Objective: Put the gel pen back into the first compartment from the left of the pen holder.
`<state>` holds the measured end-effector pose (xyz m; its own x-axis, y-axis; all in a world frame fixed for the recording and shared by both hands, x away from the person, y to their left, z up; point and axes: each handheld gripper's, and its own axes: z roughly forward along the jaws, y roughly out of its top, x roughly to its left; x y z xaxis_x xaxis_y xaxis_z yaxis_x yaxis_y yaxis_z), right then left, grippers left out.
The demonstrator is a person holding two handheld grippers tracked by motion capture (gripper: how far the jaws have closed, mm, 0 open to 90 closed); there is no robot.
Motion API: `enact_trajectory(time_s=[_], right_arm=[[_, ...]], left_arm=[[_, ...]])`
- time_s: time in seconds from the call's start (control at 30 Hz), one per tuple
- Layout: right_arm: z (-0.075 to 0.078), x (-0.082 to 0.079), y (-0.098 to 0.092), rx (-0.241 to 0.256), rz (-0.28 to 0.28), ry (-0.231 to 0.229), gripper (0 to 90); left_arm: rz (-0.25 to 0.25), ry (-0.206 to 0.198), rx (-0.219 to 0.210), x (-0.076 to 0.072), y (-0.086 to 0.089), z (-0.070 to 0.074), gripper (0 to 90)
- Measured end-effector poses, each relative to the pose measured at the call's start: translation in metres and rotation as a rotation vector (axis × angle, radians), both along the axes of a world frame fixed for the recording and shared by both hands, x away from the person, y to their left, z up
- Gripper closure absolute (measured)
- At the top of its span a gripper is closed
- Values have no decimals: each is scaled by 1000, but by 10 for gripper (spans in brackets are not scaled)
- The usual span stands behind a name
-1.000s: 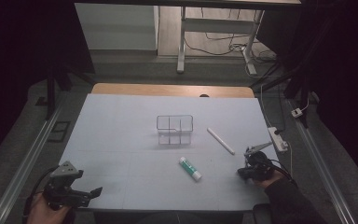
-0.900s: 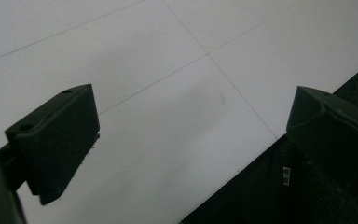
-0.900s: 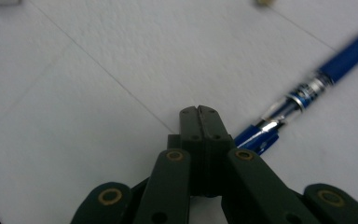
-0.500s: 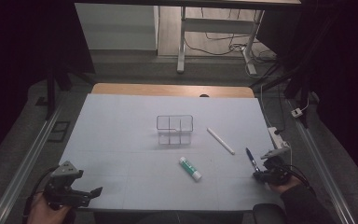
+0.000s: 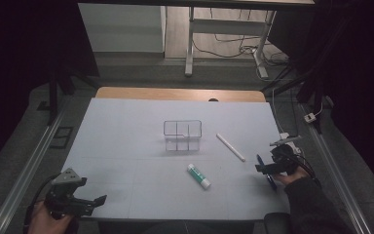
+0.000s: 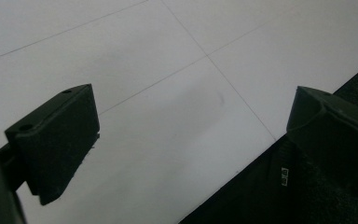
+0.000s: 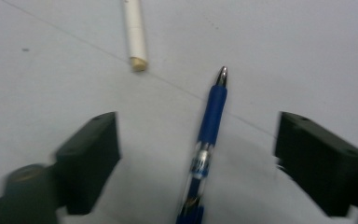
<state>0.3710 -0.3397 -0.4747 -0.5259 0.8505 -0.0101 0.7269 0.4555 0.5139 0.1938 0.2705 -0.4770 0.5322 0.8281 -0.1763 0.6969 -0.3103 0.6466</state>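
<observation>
My right claw is spread wide over the blue ballpoint pen with a silver tip, which lies flat on the white tabletop near its right edge, its point aimed towards the white stick with a tan end just beyond. In the right gripper view the pen runs straight up between my two black jaws, touching neither.

To do this pick well, I judge I should come down square, so both jaws reach the barrel at the same moment, and settle on the clear middle section rather than the slick metal tip. A round barrel will likely roll if one jaw lands first, so I want to stay centred and press evenly. I should keep low enough to catch the pen at its widest, without scraping the surface.

The clear plastic box with compartments stands at mid table, with the green and white glue stick lying nearer me. My left claw rests spread and empty at the near left corner.
</observation>
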Motion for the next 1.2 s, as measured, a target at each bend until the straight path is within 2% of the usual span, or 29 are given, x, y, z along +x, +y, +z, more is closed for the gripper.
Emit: enact_trajectory(time_s=[0.03,0.13,0.2,0.4,0.47,0.5,0.63,0.9,1.0,1.13,1.2], right_arm=[[-3,4,2,-12,1,7,61],[-14,18,4,-37,-29,24,4],[-17,20,4,-48,-38,27,5],[-31,32,7,-79,-76,74,4],[-31,32,9,-89,-84,74,16],[-30,32,9,-90,-90,78,53],[-22,30,7,-93,-114,78,322],[-16,27,13,-94,-95,93,745],[-16,27,11,-79,-107,97,797],[-16,27,9,-59,-113,100,801],[-14,26,7,-41,-113,86,801]], left_arm=[[-1,0,0,0,0,0,29],[0,0,-2,0,0,0,28],[0,0,-2,0,0,0,28],[-2,1,-2,0,0,0,28],[-2,1,-3,0,0,0,28],[-2,1,-3,0,0,0,28],[-3,1,0,0,0,0,28],[-4,0,2,0,0,0,28],[-4,0,2,0,0,0,28],[-5,0,4,0,0,0,28],[-4,1,0,0,0,0,28]])
